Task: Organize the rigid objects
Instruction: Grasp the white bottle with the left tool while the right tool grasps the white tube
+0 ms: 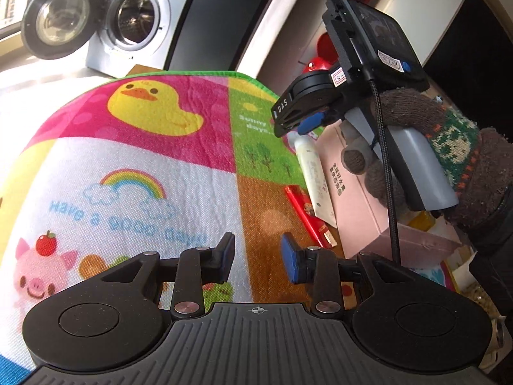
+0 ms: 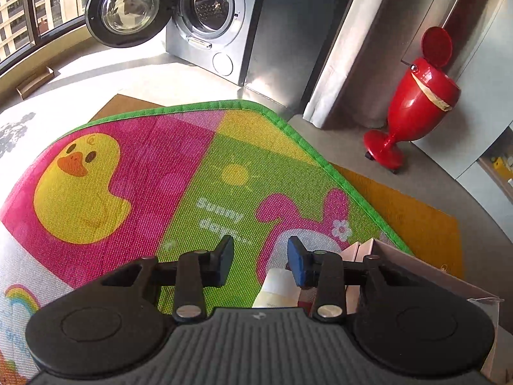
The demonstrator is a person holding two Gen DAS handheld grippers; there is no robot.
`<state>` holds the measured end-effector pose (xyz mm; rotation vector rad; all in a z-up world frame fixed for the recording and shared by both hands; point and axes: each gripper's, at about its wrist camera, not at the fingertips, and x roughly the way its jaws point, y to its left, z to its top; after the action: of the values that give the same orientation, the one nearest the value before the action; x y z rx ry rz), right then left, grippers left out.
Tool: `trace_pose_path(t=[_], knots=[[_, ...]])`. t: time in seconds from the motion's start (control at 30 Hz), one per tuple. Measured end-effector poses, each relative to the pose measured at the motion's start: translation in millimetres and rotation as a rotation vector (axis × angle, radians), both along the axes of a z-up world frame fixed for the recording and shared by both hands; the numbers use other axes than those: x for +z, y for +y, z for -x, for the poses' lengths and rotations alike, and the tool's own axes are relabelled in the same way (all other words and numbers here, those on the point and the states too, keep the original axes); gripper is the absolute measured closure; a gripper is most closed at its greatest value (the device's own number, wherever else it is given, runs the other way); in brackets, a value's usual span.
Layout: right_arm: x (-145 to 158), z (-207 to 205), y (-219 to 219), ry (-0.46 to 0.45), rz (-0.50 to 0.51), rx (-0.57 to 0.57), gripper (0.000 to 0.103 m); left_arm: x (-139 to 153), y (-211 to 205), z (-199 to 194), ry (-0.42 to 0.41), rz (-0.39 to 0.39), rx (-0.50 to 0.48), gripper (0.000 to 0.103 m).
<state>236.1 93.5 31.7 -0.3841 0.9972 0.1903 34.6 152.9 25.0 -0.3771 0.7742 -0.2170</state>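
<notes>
Both claws hang over the cartoon play mat (image 1: 134, 166) with nothing between the pads. Left claw (image 1: 257, 258) is slightly open, right claw (image 2: 260, 258) too. The white tube (image 1: 312, 173), red packet (image 1: 306, 211) and pink box (image 1: 356, 199) sit right of centre in the left view.

pink box (image 2: 400, 263) partly hidden, tube (image 2: 275, 292) mostly hidden

Silver front-loading washing machine (image 2: 218, 22) stands at the back, round glass door (image 2: 130, 6) swung open. Dark-framed window (image 2: 35, 9) on the left, sunlight falling across the pale floor (image 2: 105, 70). Colourful cartoon play mat (image 2: 179, 173) with green edging covers the floor. Glossy red goblet-shaped bin (image 2: 413, 106) stands by the grey wall (image 2: 378, 32).
</notes>
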Motion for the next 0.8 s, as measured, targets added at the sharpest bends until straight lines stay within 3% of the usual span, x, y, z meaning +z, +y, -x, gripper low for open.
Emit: trace_pose_path(t=[0.13,0.4,0.5,0.57,0.7,0.8], knots=[[-5,16,-1,0.082,-0.004,0.068,0.087,-3,11,2,0.006,0.020,0.031,0.068],[0,104,-16,0.211,-0.154,0.191,0.088,-6,9,-1,0.017,0.029,0.025,0.068],[2,133,-30,0.208,-0.219,0.205,0.092,-6,10,2,0.023,0.020,0.044,0.068],[6,156,-39,0.171,-0.262,0.216,0.093,-5,9,3,0.025,0.016,0.050,0.068],[18,215,-60,0.001,-0.289,0.307,0.087,0,-2,-10,0.025,0.015,0.006,0.068],[24,242,-86,-0.070,-0.317,0.297,0.074,8,-23,-33,0.007,0.023,-0.072,0.068]])
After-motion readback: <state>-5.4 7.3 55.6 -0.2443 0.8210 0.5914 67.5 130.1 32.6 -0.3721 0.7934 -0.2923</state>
